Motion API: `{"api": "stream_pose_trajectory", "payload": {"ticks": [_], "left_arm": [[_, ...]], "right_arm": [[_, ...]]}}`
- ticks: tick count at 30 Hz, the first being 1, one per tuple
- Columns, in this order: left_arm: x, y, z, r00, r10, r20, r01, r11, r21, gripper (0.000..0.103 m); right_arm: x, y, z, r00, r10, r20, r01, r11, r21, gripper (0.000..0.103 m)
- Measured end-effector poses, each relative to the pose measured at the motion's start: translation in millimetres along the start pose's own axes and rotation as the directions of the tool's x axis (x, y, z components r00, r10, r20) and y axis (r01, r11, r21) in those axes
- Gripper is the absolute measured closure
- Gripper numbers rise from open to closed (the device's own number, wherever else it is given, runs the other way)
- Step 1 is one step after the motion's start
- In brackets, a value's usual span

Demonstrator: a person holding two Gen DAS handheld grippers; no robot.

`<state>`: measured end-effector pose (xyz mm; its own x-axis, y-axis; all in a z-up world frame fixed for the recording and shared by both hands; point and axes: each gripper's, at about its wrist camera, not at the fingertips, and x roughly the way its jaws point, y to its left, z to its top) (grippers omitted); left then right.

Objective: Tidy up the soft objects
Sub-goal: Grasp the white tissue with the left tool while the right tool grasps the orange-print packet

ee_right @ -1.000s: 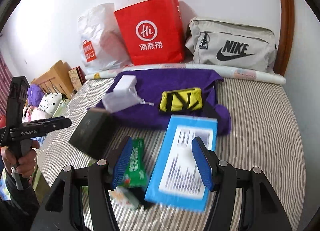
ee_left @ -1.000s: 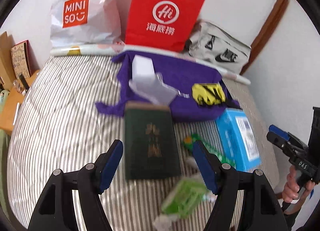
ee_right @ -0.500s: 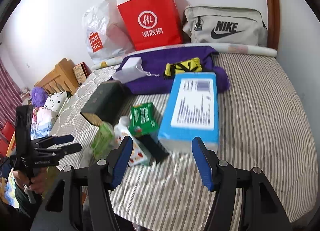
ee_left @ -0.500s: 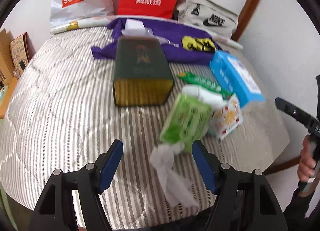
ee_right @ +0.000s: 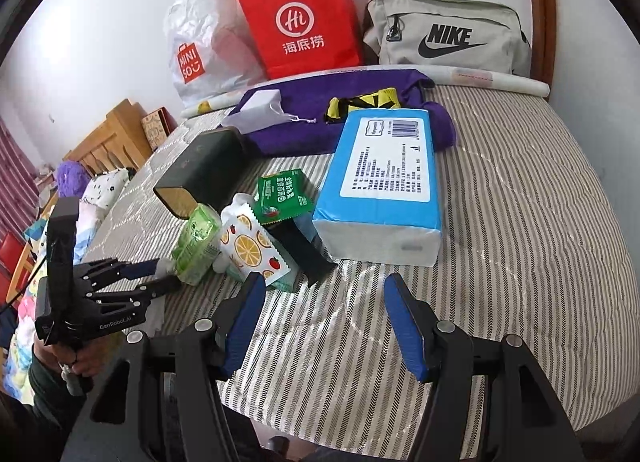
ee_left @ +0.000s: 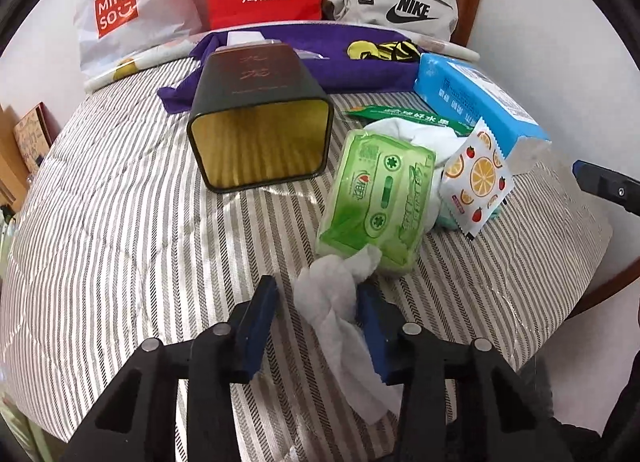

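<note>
Left gripper (ee_left: 318, 302) lowered to the bed's near edge since a second ago, jaws now closing around a crumpled white tissue (ee_left: 340, 302).

Tissue lies between the blue pads; right pad touches it, left pad stands apart. Just beyond: green tissue pack (ee_left: 376, 198), fruit-print sachet (ee_left: 476, 178), dark open tin (ee_left: 260, 118) on its side, blue tissue brick (ee_right: 384, 178). Right gripper (ee_right: 324, 318) also moved nearer, fingers apart, empty, over the striped bedcover (ee_right: 520, 222). Purple cloth (ee_right: 320, 106) lies far, by the bags.
</note>
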<state>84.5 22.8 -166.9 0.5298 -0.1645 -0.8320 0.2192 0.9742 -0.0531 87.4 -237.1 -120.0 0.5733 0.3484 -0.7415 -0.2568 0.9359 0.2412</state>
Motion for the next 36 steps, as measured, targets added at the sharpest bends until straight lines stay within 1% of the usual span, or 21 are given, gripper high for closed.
{"api": "stream_pose_trajectory", "payload": {"ticks": [1, 2, 3, 6, 8, 10, 12, 15, 17, 19, 22, 24, 27, 29, 31, 32, 33, 34, 35, 36], "left_arm": [[0.2, 0.9, 0.5, 1.000, 0.009, 0.005, -0.009, 1.000, 0.001, 0.077], [0.2, 2.5, 1.1, 1.000, 0.020, 0.008, -0.020, 1.000, 0.002, 0.083], [-0.4, 6.3, 2.1, 1.000, 0.025, 0.009, -0.025, 1.000, -0.003, 0.084], [-5.9, 23.0, 3.8, 0.999, 0.042, 0.033, -0.040, 0.998, -0.058, 0.085], [-5.7, 31.8, 5.1, 0.998, 0.058, 0.031, -0.055, 0.996, -0.076, 0.085], [-3.5, 38.7, 5.4, 0.997, 0.076, 0.026, -0.073, 0.993, -0.088, 0.084], [0.2, 44.4, 5.0, 0.997, 0.076, 0.016, -0.074, 0.992, -0.100, 0.084], [1.0, 46.1, 4.6, 0.998, 0.063, 0.031, -0.059, 0.991, -0.121, 0.084], [0.9, 46.5, 3.3, 0.997, 0.057, 0.042, -0.051, 0.990, -0.134, 0.084], [-0.1, 48.9, 1.7, 0.998, 0.043, 0.052, -0.035, 0.989, -0.146, 0.084], [-0.4, 55.1, 1.3, 0.998, 0.010, 0.059, 0.001, 0.984, -0.179, 0.084], [-0.3, 57.7, 1.0, 0.998, -0.008, 0.062, 0.020, 0.982, -0.188, 0.084], [0.4, 59.1, 1.5, 0.998, -0.021, 0.065, 0.033, 0.980, -0.195, 0.084], [0.4, 59.6, 1.4, 0.997, -0.027, 0.067, 0.040, 0.979, -0.198, 0.084], [0.3, 61.3, 0.7, 0.997, -0.037, 0.073, 0.051, 0.977, -0.206, 0.084], [0.2, 61.8, 0.4, 0.996, -0.041, 0.075, 0.055, 0.976, -0.208, 0.084], [0.3, 62.1, 0.3, 0.996, -0.044, 0.075, 0.058, 0.976, -0.209, 0.084], [0.3, 62.4, 0.3, 0.996, -0.046, 0.075, 0.061, 0.976, -0.211, 0.084], [0.0, 62.5, 0.1, 0.996, -0.048, 0.074, 0.063, 0.975, -0.212, 0.084], [-0.1, 62.6, 0.0, 0.996, -0.048, 0.072, 0.063, 0.975, -0.212, 0.084]], "right_arm": [[1.3, 0.8, -0.3, 1.000, 0.001, -0.001, -0.001, 1.000, -0.001, 0.042], [1.8, 1.2, -0.7, 1.000, 0.003, -0.002, -0.003, 1.000, -0.002, 0.042], [3.3, 2.3, -1.2, 1.000, 0.005, -0.006, -0.005, 1.000, -0.003, 0.042], [7.0, 7.5, -1.7, 1.000, 0.011, -0.009, -0.011, 1.000, -0.019, 0.042], [9.3, 14.6, -2.1, 1.000, 0.026, 0.001, -0.026, 0.999, -0.044, 0.042], [13.8, 25.4, -1.8, 0.999, 0.036, 0.006, -0.035, 0.996, -0.083, 0.042], [20.1, 39.2, -1.3, 0.999, 0.034, 0.009, -0.032, 0.990, -0.138, 0.042], [26.6, 57.2, -1.4, 1.000, 0.002, 0.024, 0.003, 0.976, -0.217, 0.042], [31.3, 70.9, -1.7, 0.999, -0.028, 0.046, 0.040, 0.960, -0.276, 0.042], [36.0, 80.6, -2.5, 0.997, -0.039, 0.065, 0.058, 0.946, -0.318, 0.040], [44.8, 89.6, -3.0, 0.994, -0.065, 0.089, 0.093, 0.932, -0.350, 0.040], [53.0, 92.4, -3.1, 0.992, -0.087, 0.086, 0.112, 0.925, -0.362, 0.040], [66.3, 98.9, -6.4, 0.988, -0.133, 0.077, 0.153, 0.907, -0.393, 0.040], [76.9, 104.9, -11.0, 0.983, -0.171, 0.070, 0.184, 0.884, -0.429, 0.038], [84.4, 106.8, -13.7, 0.979, -0.190, 0.071, 0.202, 0.872, -0.445, 0.038], [87.3, 107.1, -14.3, 0.980, -0.188, 0.069, 0.199, 0.872, -0.448, 0.038], [88.8, 107.9, -14.6, 0.980, -0.188, 0.071, 0.200, 0.872, -0.448, 0.040], [89.5, 107.8, -14.5, 0.976, -0.198, 0.085, 0.215, 0.869, -0.445, 0.045], [89.0, 107.4, -13.8, 0.976, -0.198, 0.087, 0.216, 0.869, -0.444, 0.047], [87.7, 107.9, -13.9, 0.978, -0.191, 0.085, 0.209, 0.871, -0.444, 0.055]]}}
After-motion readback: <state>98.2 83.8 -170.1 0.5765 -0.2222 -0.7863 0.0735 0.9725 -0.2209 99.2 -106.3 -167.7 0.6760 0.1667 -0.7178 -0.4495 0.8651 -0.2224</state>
